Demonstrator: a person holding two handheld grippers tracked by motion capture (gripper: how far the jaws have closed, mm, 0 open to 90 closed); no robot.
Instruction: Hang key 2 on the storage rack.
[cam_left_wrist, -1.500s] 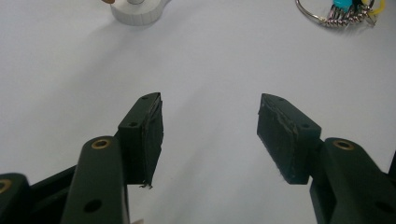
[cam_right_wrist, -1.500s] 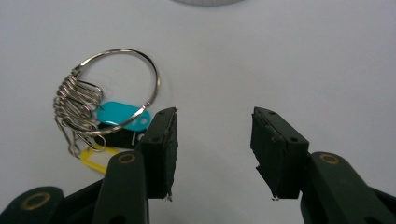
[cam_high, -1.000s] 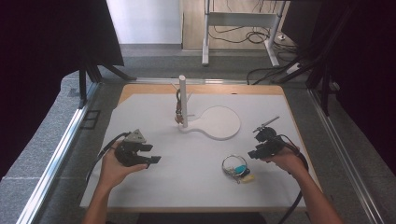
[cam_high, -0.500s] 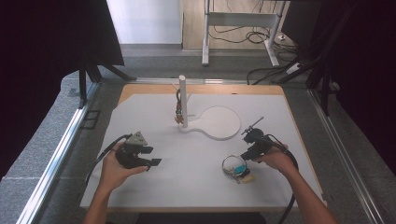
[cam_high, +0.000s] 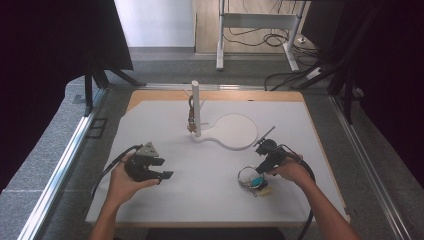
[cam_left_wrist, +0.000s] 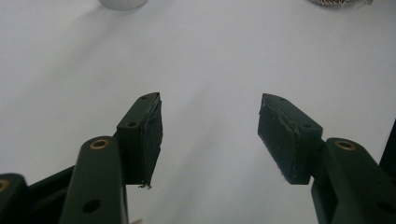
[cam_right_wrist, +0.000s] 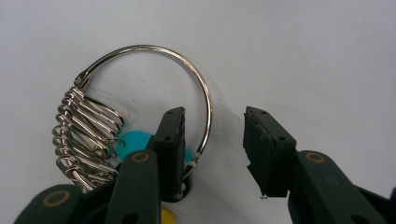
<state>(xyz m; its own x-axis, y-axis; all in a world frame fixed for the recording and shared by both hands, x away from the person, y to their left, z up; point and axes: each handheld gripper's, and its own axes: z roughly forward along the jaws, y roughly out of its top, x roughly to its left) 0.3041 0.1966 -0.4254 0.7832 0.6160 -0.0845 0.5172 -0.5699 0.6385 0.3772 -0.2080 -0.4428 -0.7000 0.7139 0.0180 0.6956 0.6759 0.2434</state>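
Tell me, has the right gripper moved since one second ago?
Yes. The right gripper moved left and nearer, toward the key ring, its jaws closing around the wire.

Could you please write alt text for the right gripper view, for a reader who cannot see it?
The right gripper has its black jaws closing around one side of a large metal ring lying on the white table, not yet pinching it. Smaller metal clips hang bunched on the ring's left, above a turquoise tag.

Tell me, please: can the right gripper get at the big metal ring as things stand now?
Probably yes. The right gripper already straddles the metal ring: its wire runs between the jaws, which have just been closing and do not yet press on it. Nothing lies in between, and the clips hang off to one side.
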